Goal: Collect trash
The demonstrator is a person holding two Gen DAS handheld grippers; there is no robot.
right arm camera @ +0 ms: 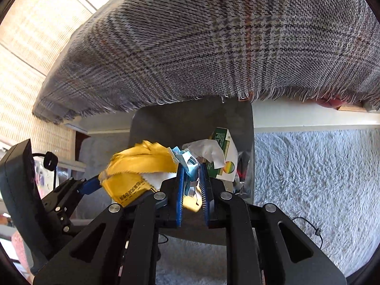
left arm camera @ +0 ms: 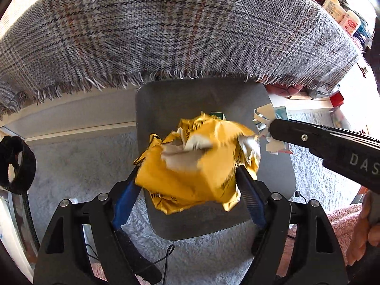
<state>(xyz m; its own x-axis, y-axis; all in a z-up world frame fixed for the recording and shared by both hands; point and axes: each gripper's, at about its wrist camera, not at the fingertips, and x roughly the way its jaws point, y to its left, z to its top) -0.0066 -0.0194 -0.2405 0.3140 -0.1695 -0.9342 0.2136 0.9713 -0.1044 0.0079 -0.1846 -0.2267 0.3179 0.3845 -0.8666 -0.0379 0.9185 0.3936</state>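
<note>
- Nearest me, my left gripper (left arm camera: 187, 182) has its two blue-padded fingers spread fairly wide and pressed against the sides of a crumpled yellow wrapper (left arm camera: 197, 163); the wad bulges out above and below the pads, so I judge the hold good but soft.
- My right gripper (right arm camera: 192, 180) is nearly closed, pinching a small bundle of pale blue and white paper scraps (right arm camera: 187, 163) between its pads; the scraps stick out past the tips.
- Both loads hang over the open mouth of the grey bin (left arm camera: 280, 173), which stands on the pale shaggy rug (right arm camera: 308, 166). Inside it I can already see a green and white carton (right arm camera: 225, 152) and a crushed white tissue (right arm camera: 209, 149).
- The step in hand, as I read it, is the drop. I would keep each load well inside the rim before opening, since the scraps are light and could flutter onto the rug.
- I would open the right one first, fully, because thin paper tends to cling to ridged pads.
- The yellow wad sits near the bin's front edge, so I would push it forward before letting go.
- Beyond the bin hangs the fringed edge of a grey plaid cloth (left arm camera: 166, 35); I would stay below it and not snag the fringe.
</note>
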